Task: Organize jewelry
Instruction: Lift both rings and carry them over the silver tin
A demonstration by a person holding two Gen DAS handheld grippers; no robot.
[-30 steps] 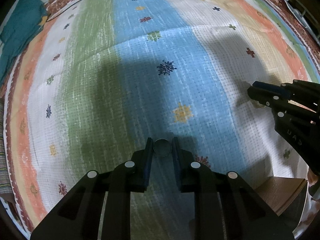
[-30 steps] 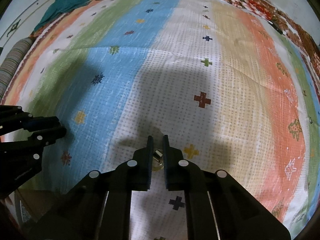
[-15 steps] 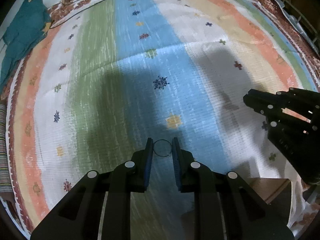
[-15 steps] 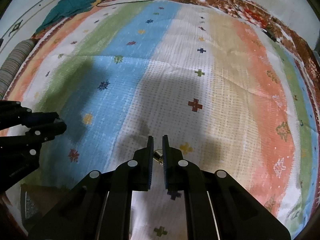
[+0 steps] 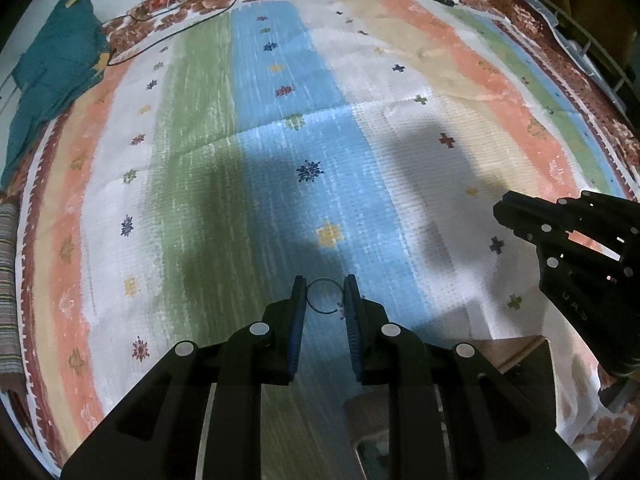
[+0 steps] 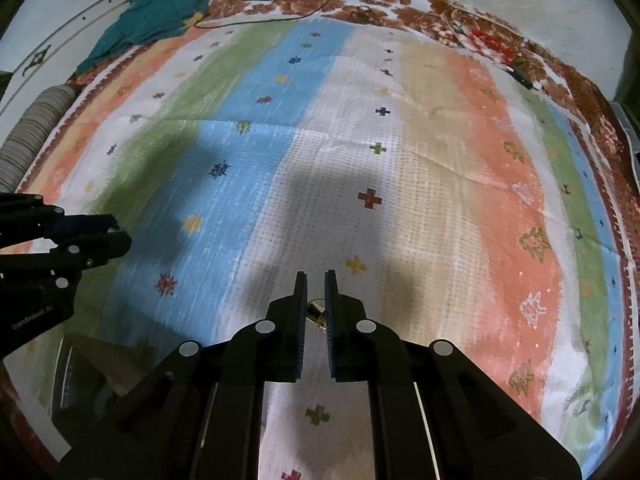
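Note:
My left gripper [image 5: 324, 286] is shut on a thin dark wire ring [image 5: 325, 297], held between its blue pads above the striped bedspread. My right gripper [image 6: 316, 285] is shut on a small gold piece of jewelry [image 6: 315, 314] pinched between its pads. The right gripper shows at the right edge of the left wrist view [image 5: 500, 214]. The left gripper shows at the left edge of the right wrist view [image 6: 120, 236]. A wooden jewelry box [image 5: 516, 352] lies low between the two grippers; it also shows in the right wrist view [image 6: 100, 364].
A striped, patterned bedspread [image 5: 280, 128] fills both views. A teal cloth [image 5: 52, 68] lies at the far left corner. A thin dark cable [image 6: 280, 4] runs along the far floral border. A striped bolster [image 6: 32, 132] lies at the left edge.
Both grippers have risen away from the bedspread with their pieces held, so more of the bed shows. The wooden box has come further into view.

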